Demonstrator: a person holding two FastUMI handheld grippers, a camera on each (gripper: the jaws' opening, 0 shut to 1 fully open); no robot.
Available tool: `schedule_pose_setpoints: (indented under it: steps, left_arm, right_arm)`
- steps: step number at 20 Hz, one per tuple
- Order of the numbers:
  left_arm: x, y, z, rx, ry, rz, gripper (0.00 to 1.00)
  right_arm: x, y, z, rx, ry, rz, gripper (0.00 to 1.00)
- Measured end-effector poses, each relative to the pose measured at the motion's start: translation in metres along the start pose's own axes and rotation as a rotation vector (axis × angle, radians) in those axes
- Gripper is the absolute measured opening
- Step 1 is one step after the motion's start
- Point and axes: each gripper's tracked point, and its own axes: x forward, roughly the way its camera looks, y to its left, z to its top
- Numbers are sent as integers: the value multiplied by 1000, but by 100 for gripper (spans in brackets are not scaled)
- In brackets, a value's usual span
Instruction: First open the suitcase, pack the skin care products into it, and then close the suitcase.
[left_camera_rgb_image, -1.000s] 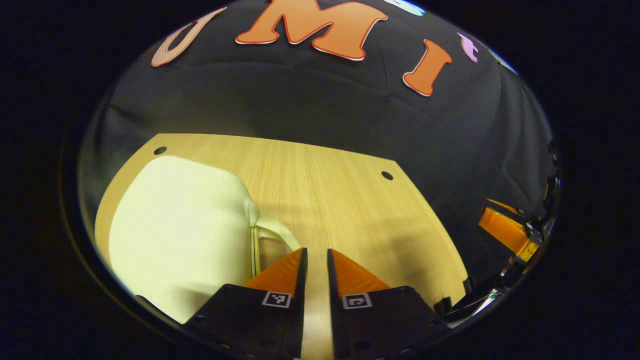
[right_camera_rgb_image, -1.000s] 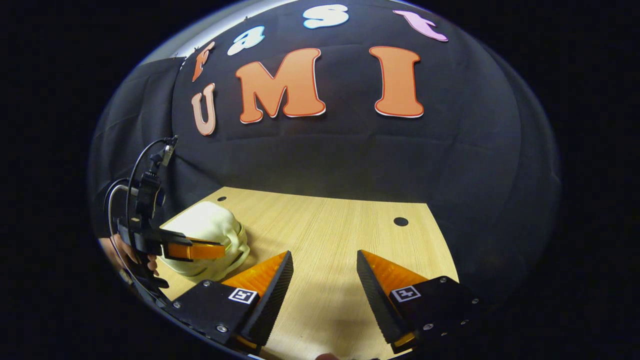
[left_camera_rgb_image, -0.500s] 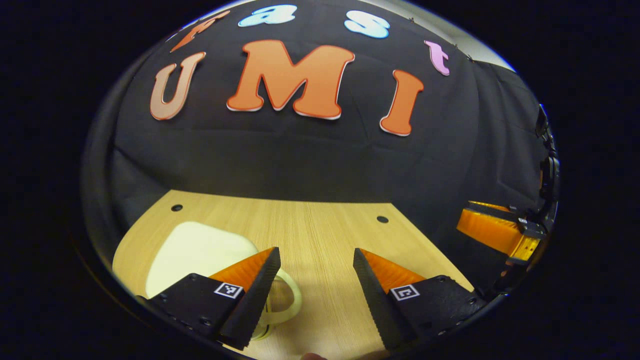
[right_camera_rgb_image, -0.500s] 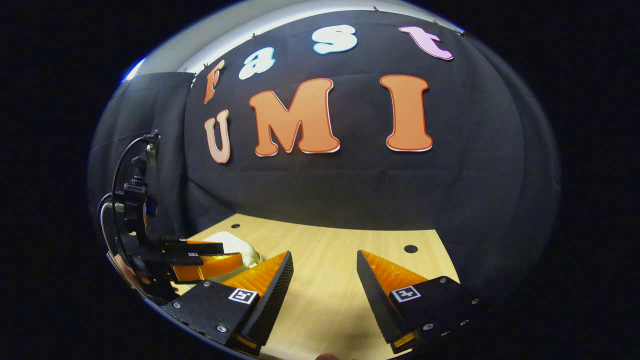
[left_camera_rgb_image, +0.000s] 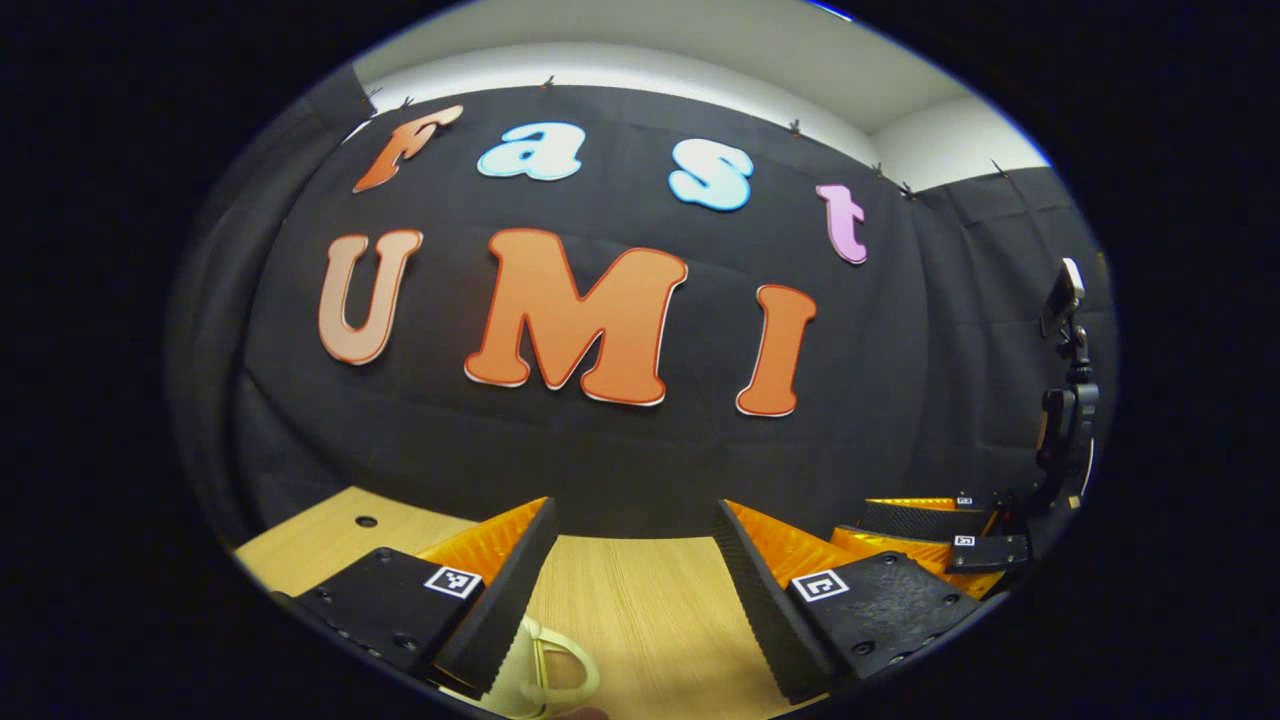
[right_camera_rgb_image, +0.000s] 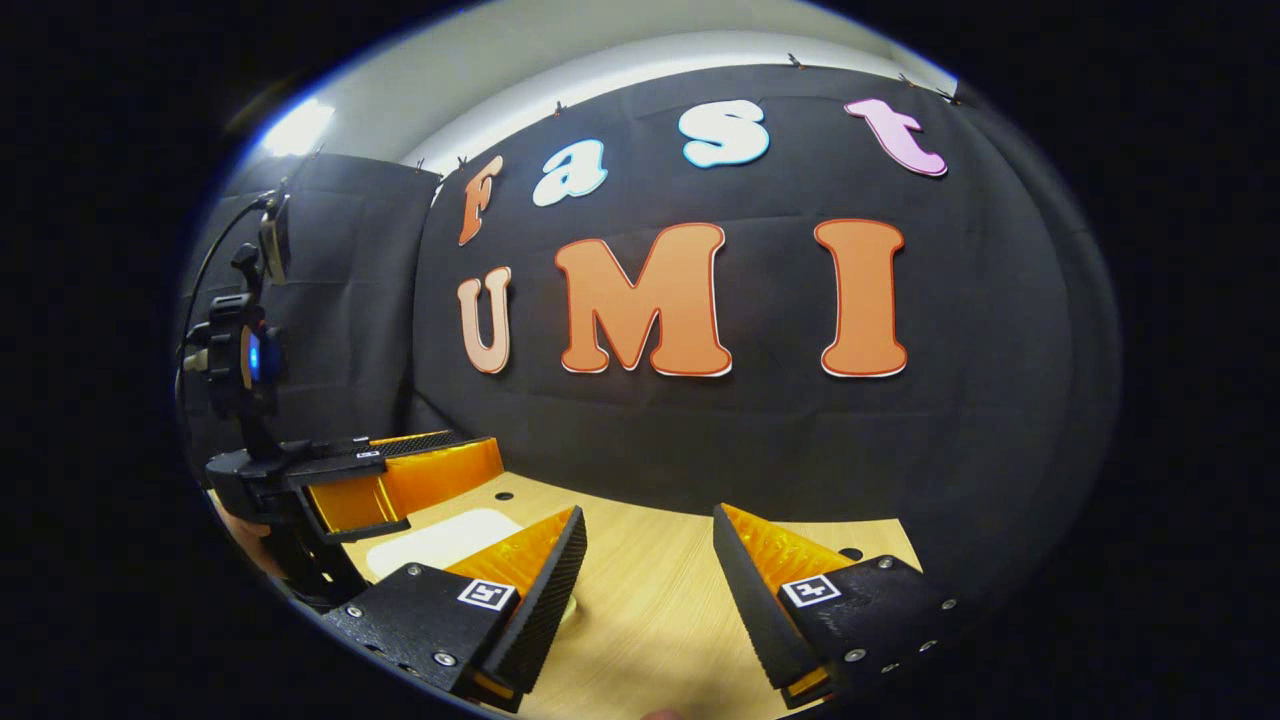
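The cream suitcase lies on the wooden table (left_camera_rgb_image: 640, 620). In the left gripper view its looped handle (left_camera_rgb_image: 548, 672) peeks out at the bottom, just under my left gripper (left_camera_rgb_image: 632, 520), which is open and holds nothing. In the right gripper view the suitcase's flat top (right_camera_rgb_image: 440, 538) lies low at the left, partly behind my own left finger. My right gripper (right_camera_rgb_image: 648, 520) is open and bare above the table (right_camera_rgb_image: 660, 620). The left gripper (right_camera_rgb_image: 450, 490) hovers open over the suitcase. The right gripper (left_camera_rgb_image: 905, 525) sits at the far right.
Small round holes mark the tabletop (left_camera_rgb_image: 366, 521) (right_camera_rgb_image: 503, 495) (right_camera_rgb_image: 851, 553). A device on a stalk with cables rides above the left gripper (right_camera_rgb_image: 245, 350), and a similar one stands above the right gripper (left_camera_rgb_image: 1065, 400). The black cloth wall rises right behind the table.
My left gripper, nearly shut beside the suitcase handle a second ago, has opened. Both grippers have lifted and tilted up, so the suitcase and table dropped low in both views.
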Motion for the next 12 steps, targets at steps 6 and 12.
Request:
schedule_pose_setpoints:
  steps: [6, 12]
  left_arm:
    - [-3, 21, 41, 104, -135, 79, 94]
    - [-4, 28, 49, 149, -150, 92, 96]
  right_arm:
    - [1, -1, 20, -44, -50, -43, 82]
    - [4, 2, 32, -46, -87, -68, 82]
